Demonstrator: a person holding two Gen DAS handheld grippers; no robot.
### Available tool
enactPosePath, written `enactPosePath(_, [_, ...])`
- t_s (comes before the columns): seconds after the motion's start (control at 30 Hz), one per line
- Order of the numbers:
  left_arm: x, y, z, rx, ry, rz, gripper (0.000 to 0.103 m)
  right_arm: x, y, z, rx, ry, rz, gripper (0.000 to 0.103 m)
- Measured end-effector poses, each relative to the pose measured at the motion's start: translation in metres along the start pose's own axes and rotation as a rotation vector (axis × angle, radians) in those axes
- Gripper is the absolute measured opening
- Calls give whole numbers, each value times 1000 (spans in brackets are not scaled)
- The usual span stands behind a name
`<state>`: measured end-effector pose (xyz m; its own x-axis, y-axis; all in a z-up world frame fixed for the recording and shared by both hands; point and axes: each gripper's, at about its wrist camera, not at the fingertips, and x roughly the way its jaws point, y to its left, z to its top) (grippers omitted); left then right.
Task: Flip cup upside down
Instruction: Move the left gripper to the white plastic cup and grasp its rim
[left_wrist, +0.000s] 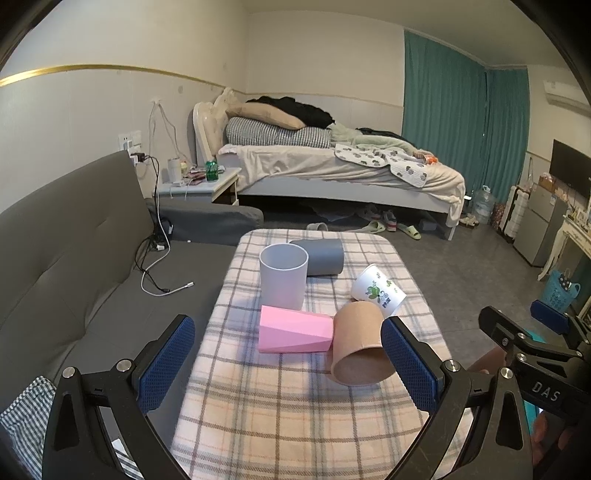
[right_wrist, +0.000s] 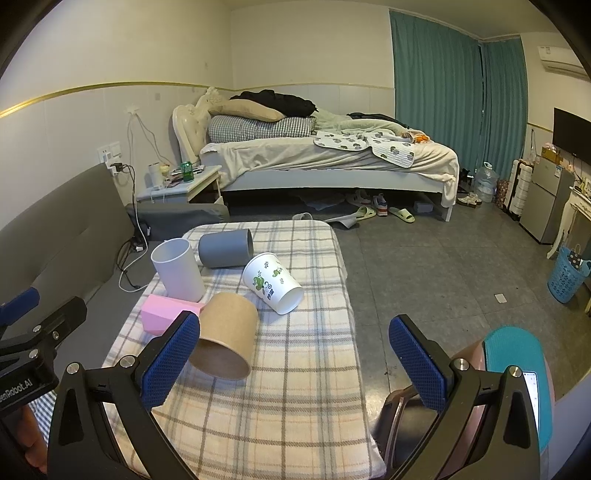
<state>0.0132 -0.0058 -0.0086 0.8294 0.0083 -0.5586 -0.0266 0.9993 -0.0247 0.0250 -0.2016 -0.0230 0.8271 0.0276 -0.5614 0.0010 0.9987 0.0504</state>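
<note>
Several cups sit on a plaid-covered table (left_wrist: 295, 417). A white cup (left_wrist: 283, 277) stands upright, mouth up. A grey cup (left_wrist: 320, 256) lies on its side behind it. A pink faceted cup (left_wrist: 293, 329), a brown paper cup (left_wrist: 359, 343) and a white printed paper cup (left_wrist: 377, 291) lie on their sides. My left gripper (left_wrist: 288, 363) is open and empty, near the pink and brown cups. My right gripper (right_wrist: 295, 363) is open and empty, its left finger beside the brown cup (right_wrist: 225, 336). The printed cup (right_wrist: 273, 282) and white cup (right_wrist: 177, 269) lie beyond.
A grey sofa (left_wrist: 74, 266) with cables lies left of the table. A bed (left_wrist: 332, 166) and nightstand (left_wrist: 199, 184) stand behind. Tiled floor (right_wrist: 443, 266) with slippers is to the right. A blue basket (right_wrist: 565, 275) and a pink stool (right_wrist: 513, 369) are at the right.
</note>
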Motion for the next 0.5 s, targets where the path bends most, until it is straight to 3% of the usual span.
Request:
enactPosePath(0.3, [63, 4, 28, -16, 76, -5, 103, 39, -9, 22, 20, 50, 13, 103])
enactPosePath(0.5, [133, 7, 36, -22, 134, -14, 103, 81, -12, 32, 20, 93, 4, 103])
